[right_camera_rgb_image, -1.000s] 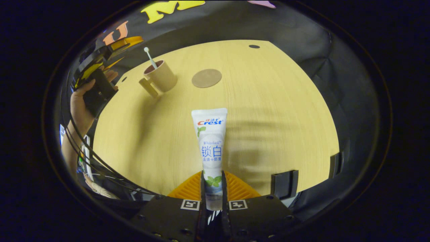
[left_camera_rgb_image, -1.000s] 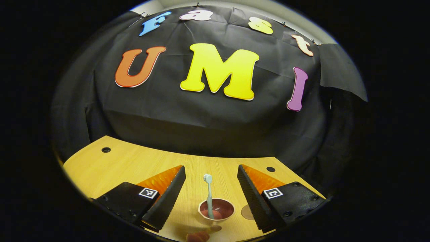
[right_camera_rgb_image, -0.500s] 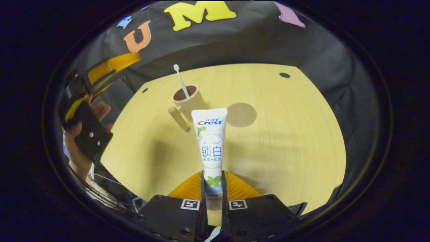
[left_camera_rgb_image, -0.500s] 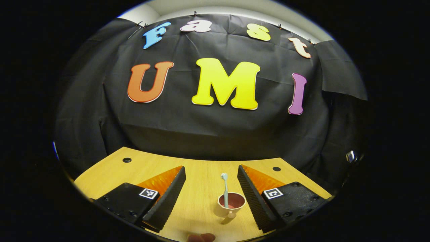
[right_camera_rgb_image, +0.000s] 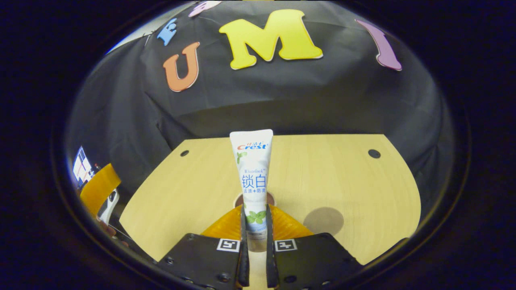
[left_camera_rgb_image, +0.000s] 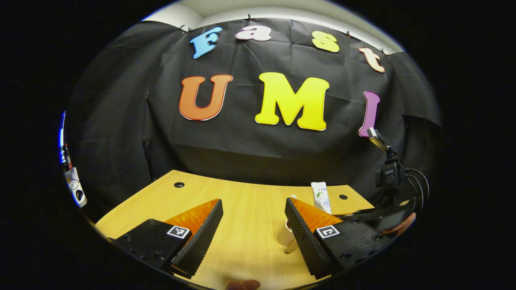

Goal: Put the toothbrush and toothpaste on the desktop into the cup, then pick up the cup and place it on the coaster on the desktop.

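Right gripper [right_camera_rgb_image: 254, 225]: at the bottom centre of the right gripper view, both fingers pinching the lower end of the toothpaste.
Toothpaste [right_camera_rgb_image: 252, 177]: white tube standing upright out of that pinch, flat crimped end on top, in the middle of the frame; in the left gripper view it pokes up at the lower right [left_camera_rgb_image: 321, 196].
Cup [right_camera_rgb_image: 241, 199]: part of its dark rim and inside shows just behind the tube, directly above the right gripper's fingers; in the left gripper view a slice of its pale side [left_camera_rgb_image: 285, 237] sits against the inner edge of the right-hand finger.
Coaster [right_camera_rgb_image: 323, 220]: round brown disc flat on the desk, lower right of the right gripper view, near the cup but apart from it.
Left gripper [left_camera_rgb_image: 253, 231]: bottom of the left gripper view, fingers spread wide with nothing between them.
Desk [right_camera_rgb_image: 330, 173]: light wood top with small dark holes near its far corners.
Toothbrush: cannot tell where it is.
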Available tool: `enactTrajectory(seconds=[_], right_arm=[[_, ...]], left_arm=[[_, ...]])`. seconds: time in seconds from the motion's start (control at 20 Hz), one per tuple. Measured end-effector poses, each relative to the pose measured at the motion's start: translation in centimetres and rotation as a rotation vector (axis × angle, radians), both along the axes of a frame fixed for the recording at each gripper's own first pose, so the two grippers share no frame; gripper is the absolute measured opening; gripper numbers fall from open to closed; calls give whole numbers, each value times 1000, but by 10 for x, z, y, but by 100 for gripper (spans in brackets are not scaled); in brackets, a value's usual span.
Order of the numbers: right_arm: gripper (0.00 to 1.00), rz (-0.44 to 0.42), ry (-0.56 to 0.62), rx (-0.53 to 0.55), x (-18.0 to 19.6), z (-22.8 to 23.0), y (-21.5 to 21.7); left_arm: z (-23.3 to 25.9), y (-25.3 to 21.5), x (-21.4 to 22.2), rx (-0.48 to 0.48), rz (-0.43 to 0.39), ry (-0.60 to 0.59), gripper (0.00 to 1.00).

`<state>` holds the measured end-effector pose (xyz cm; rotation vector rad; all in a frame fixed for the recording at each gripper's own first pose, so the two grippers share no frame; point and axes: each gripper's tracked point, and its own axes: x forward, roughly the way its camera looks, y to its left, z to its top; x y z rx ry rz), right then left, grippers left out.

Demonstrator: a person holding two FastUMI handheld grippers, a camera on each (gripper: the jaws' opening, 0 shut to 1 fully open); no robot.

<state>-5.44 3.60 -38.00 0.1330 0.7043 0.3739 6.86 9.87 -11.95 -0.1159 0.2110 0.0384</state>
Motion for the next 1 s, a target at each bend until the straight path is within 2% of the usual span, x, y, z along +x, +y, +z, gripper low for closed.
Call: enactTrajectory(seconds=[0.05, 0.2, 0.4, 0.65, 0.85, 0.95, 1.0], right_arm=[[16, 6, -31, 0, 2, 2, 0], [16, 2, -131, -6, 5, -2, -4], [17, 5, -196, -7, 6, -9, -3], [19, 0, -188, -12, 6, -9, -3], [27, 7, -187, -8, 8, -9, -2], [27, 15, -190, -9, 8, -11, -6], [33, 16, -185, -9, 3, -10, -8]], left_arm=[[1, 4, -3, 5, 5, 4, 100], [5, 16, -11, 18, 21, 13, 98], [13, 28, -17, 35, 40, 15, 98], [10, 33, -21, 37, 50, 36, 98], [5, 34, -17, 30, 51, 51, 98], [7, 33, -15, 27, 49, 49, 98], [6, 32, -16, 26, 49, 46, 98]])
